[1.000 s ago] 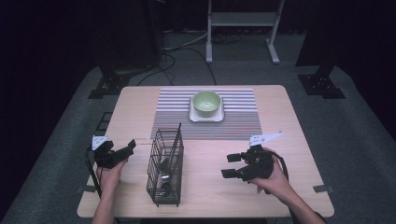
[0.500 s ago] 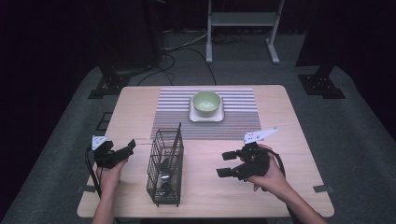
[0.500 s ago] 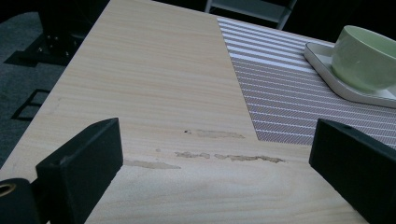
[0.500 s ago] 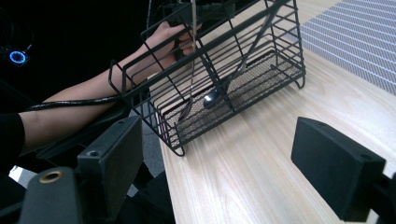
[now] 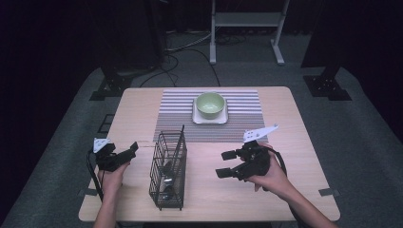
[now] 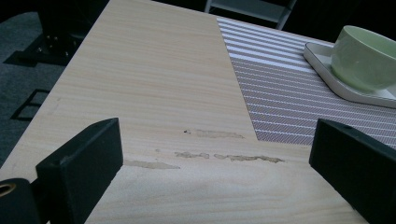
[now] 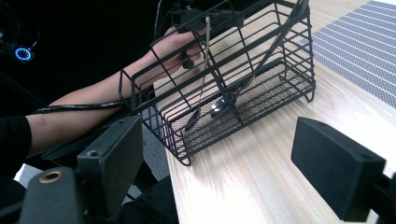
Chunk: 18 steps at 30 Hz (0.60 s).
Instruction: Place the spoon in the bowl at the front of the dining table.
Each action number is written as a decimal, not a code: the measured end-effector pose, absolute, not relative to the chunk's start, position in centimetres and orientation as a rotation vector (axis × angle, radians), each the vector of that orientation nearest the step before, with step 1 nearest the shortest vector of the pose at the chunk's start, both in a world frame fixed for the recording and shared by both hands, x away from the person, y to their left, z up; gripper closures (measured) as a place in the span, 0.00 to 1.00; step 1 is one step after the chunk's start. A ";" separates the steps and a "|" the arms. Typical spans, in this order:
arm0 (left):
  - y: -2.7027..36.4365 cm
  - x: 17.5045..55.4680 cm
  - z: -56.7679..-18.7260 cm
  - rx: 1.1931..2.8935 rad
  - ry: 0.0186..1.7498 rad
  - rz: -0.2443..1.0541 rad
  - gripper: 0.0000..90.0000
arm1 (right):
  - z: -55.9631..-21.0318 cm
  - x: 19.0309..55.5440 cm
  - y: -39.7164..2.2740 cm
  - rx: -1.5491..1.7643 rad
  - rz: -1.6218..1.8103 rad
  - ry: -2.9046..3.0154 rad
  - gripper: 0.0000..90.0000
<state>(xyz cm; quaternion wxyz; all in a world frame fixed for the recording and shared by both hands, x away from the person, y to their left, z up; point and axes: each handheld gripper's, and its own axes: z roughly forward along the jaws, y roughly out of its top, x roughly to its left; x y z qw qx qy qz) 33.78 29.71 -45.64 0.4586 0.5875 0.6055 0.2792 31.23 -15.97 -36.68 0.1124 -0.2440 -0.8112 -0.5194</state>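
A black wire basket (image 5: 167,172) stands on the wooden table (image 5: 142,109) near its front edge, and the right gripper view shows it close up as the basket (image 7: 285,77). Inside lean a spoon (image 7: 219,107) and another thin metal utensil (image 7: 201,79). My left gripper (image 5: 129,153) hovers just left of the basket, open and holding nothing; the left gripper view shows this gripper (image 6: 219,158) over bare wood. My right gripper (image 5: 227,164), seen also as the right gripper (image 7: 226,163), is open to the basket's right and faces it. A green bowl (image 5: 210,104) sits on a white square plate (image 5: 198,118).
A striped placemat (image 5: 176,114) covers the table's far middle under the plate. A few pale scuff marks (image 6: 224,157) lie on the wood beside the placemat's corner. Metal stands (image 5: 247,19) and cables are on the floor beyond the table.
My right gripper has shifted a little left, closer to the basket. The left gripper, basket and bowl have stayed put.
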 end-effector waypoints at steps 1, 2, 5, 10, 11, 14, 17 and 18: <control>29.7 33.8 -45.6 1.447 1.491 0.688 0.02 | -36.6 31.2 -15.9 -0.715 -1.524 -2.380 0.18; 29.7 33.8 -45.6 1.447 1.492 0.688 0.02 | -36.6 31.2 -15.9 -0.715 -1.524 -2.380 0.18; 29.7 33.8 -45.7 1.448 1.491 0.687 0.02 | -36.5 31.2 -15.6 -0.704 -1.520 -2.378 0.18; 29.7 33.8 -45.6 1.449 1.488 0.689 0.02 | -36.0 31.2 -15.0 -0.688 -1.511 -2.379 0.18; 29.7 33.8 -45.6 1.449 1.490 0.689 0.02 | -35.9 31.2 -14.9 -0.684 -1.511 -2.379 0.18; 29.7 33.8 -45.7 1.447 1.490 0.687 0.02 | -35.6 31.3 -14.4 -0.674 -1.506 -2.383 0.18; 29.8 33.8 -45.7 1.448 1.489 0.685 0.02 | -35.4 31.4 -13.8 -0.659 -1.493 -2.393 0.18; 29.8 33.8 -45.7 1.447 1.490 0.685 0.02 | -35.4 31.4 -13.8 -0.659 -1.493 -2.393 0.18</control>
